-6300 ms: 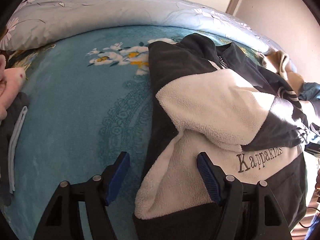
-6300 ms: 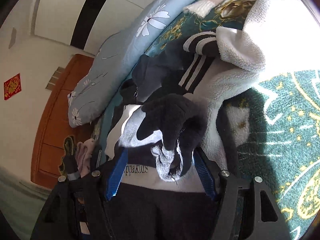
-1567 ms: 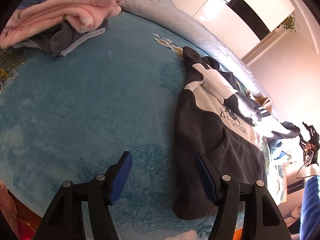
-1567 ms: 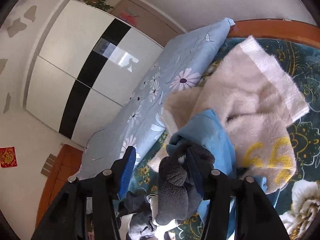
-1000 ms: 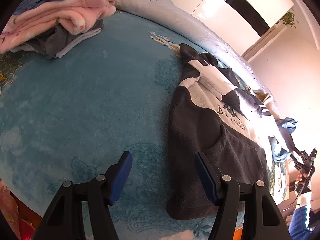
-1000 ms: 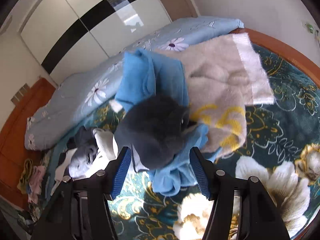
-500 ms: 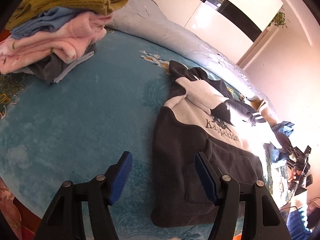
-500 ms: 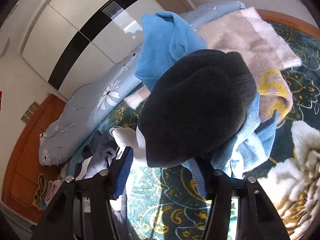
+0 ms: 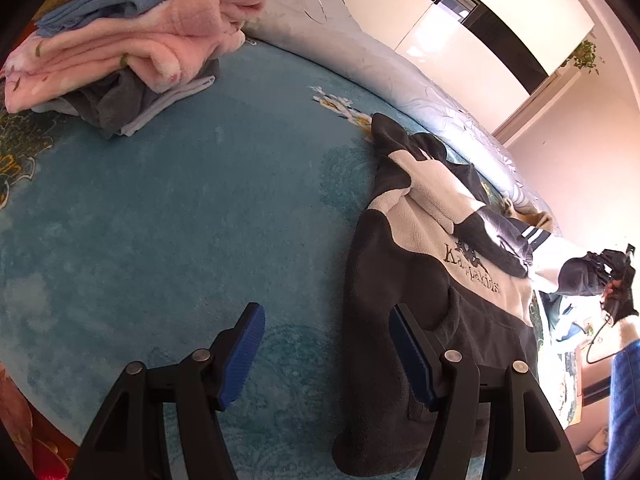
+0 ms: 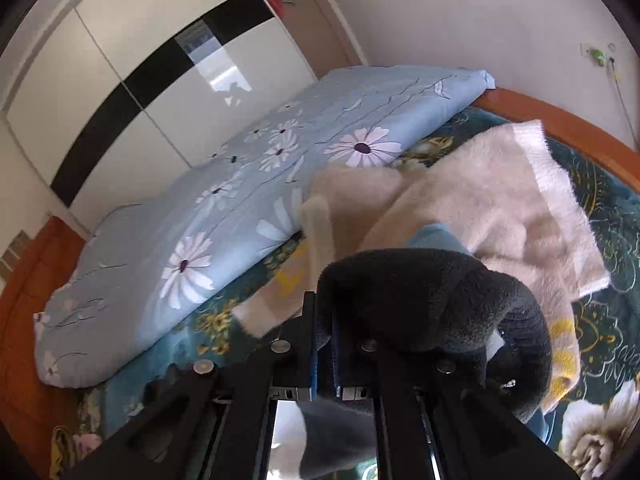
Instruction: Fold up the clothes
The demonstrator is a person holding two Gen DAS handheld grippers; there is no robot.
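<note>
A dark grey and white fleece hoodie (image 9: 424, 280) with an embroidered logo lies flat on the teal bedspread (image 9: 180, 208), hem toward me. My left gripper (image 9: 326, 354) is open and empty, just above the bedspread at the hoodie's lower left edge. My right gripper (image 10: 326, 344) is shut on the hoodie's dark sleeve cuff (image 10: 432, 300), which bulges over its fingers. In the left wrist view that sleeve (image 9: 576, 276) is stretched out to the far right.
A stack of folded clothes (image 9: 132, 36), pink, blue, olive and grey, sits at the bed's far left. A light blue floral duvet (image 10: 224, 216) lies rolled along the back. A cream fuzzy sweater (image 10: 492, 208) and a blue garment (image 10: 436, 236) lie beyond the right gripper.
My right gripper has closed fully on the dark sleeve cuff and pulled it out sideways, clear of the blue garment. My left gripper has dropped a little closer to the hoodie's edge.
</note>
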